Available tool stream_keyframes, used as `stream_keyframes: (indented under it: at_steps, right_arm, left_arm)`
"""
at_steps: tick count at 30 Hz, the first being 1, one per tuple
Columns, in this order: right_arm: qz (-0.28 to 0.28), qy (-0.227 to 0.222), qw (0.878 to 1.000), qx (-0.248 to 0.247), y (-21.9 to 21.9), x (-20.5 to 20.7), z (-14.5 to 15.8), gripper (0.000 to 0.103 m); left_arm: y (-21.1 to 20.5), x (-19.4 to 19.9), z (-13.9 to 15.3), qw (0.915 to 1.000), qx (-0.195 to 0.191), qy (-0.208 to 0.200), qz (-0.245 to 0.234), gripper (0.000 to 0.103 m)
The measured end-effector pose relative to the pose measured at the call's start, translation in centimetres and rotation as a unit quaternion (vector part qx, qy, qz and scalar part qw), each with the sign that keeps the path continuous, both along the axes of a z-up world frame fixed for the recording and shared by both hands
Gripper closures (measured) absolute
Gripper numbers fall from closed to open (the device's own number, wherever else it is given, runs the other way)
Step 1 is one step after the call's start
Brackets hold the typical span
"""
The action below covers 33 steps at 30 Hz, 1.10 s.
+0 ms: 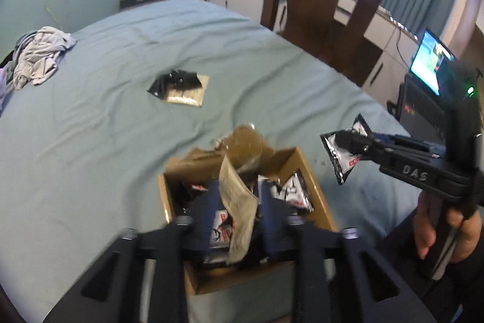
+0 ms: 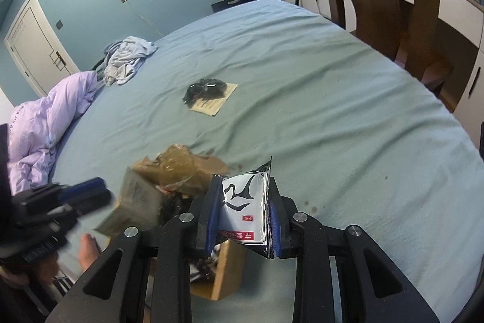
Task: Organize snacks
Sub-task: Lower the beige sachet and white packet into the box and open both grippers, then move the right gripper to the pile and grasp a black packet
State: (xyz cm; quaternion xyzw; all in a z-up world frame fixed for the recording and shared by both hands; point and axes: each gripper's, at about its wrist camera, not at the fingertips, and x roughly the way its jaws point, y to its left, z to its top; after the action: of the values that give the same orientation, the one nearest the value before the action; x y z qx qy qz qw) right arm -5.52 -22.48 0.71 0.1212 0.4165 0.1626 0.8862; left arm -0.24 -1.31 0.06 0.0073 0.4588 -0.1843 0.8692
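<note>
Cardboard box (image 1: 305,171) of snack packets sits at the bed's (image 1: 106,141) near edge. Over it the left gripper (image 1: 236,211) hangs, fingers partly apart, a tan packet (image 1: 239,202) loose between them. Further right, the right gripper (image 2: 243,217) pinches a black-and-white snack packet (image 2: 245,211) above the bed. Sorting seems underway; next, probably set this packet on the bed's open middle.

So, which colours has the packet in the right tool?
White packet with a black bird shape and red labels; clearest in the right wrist view.
</note>
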Motion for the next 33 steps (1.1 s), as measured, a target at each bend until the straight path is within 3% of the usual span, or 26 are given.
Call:
stream_keyframes:
  at_steps: [2,4,7,10,12,16,21,25,29,33]
  right_arm:
    - [0.004,0.003,1.000,0.009,0.1,-0.4,0.0,0.077]
    - [0.012,0.007,1.000,0.015,0.4,-0.7,-0.1,0.077]
    - [0.032,0.002,0.999,0.003,1.6,-1.0,-0.1,0.077]
    - [0.076,-0.013,0.997,-0.020,3.4,-1.4,0.1,0.077]
    - [0.100,-0.017,0.995,-0.024,4.1,-1.5,0.1,0.077]
    - [0.133,-0.022,0.991,-0.023,4.7,-1.5,0.0,0.077]
    - [0.143,-0.042,0.989,0.004,4.4,-1.9,0.4,0.072]
    - [0.105,-0.038,0.993,0.030,2.9,-1.5,-0.1,0.030]
    - [0.047,-0.036,0.997,0.046,0.8,-0.9,-0.2,0.026]
    - [-0.006,-0.023,0.999,0.028,-0.2,-0.9,-0.5,0.026]
  left_arm:
    - [0.7,0.0,0.4,0.9997,-0.015,-0.012,0.013,0.049]
    - [2.5,0.0,1.3,0.9967,-0.045,-0.033,0.058,0.024]
    - [6.3,0.6,1.7,0.9840,-0.084,-0.041,0.152,0.020]
    - [8.6,0.8,1.6,0.9707,-0.015,-0.054,0.234,0.020]
    - [9.9,0.9,1.6,0.9629,0.009,-0.059,0.263,0.020]
    - [10.7,1.3,1.0,0.9613,-0.008,-0.030,0.274,0.020]
    - [9.9,1.7,0.1,0.9668,-0.001,-0.012,0.255,0.020]
    - [9.6,2.2,-0.4,0.9686,-0.004,-0.001,0.249,0.020]
    - [9.8,2.2,-0.9,0.9676,-0.011,0.016,0.252,0.020]
    - [9.4,2.1,-0.8,0.9681,0.000,0.010,0.250,0.020]
